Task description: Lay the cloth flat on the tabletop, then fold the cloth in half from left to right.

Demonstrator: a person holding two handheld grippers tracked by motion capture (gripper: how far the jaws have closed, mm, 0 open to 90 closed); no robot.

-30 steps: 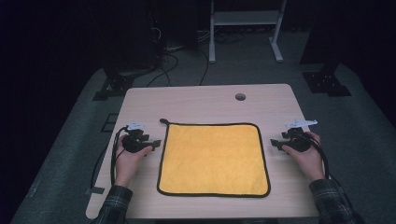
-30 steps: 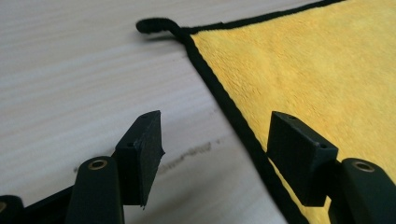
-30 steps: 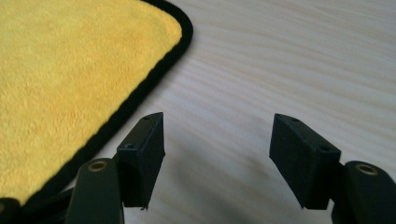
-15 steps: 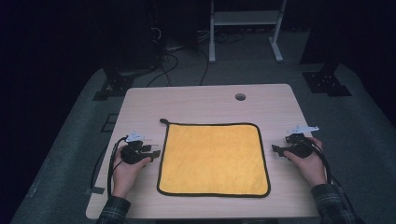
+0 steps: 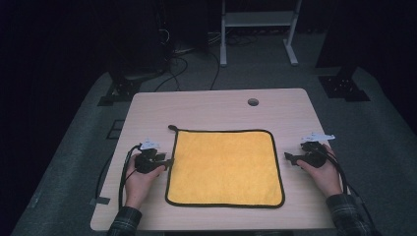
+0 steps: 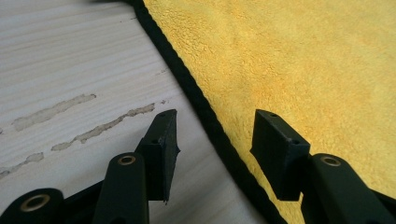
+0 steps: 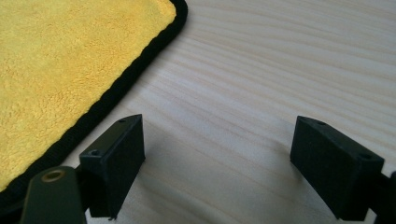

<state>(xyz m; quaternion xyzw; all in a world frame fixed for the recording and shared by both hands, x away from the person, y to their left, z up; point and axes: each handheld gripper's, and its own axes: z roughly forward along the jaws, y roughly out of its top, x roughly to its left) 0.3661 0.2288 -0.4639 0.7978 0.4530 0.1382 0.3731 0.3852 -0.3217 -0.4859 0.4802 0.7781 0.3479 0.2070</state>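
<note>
The yellow cloth (image 5: pixel 225 167) lies flat mid-tabletop (image 5: pixel 216 105). The left tool (image 6: pixel 212 135), released and just closing, straddles its black left hem; the right tool (image 7: pixel 217 158), released and just widening, stands over bare wood beside it

The left gripper (image 5: pixel 168 162) has slid along the table (image 5: pixel 211 105) to the cloth (image 5: pixel 225 167), its jaws closing partway and now straddling the black hem without pinching it. The right gripper (image 5: pixel 290 158) has opened its jaws wide over bare wood beside the cloth.
</note>
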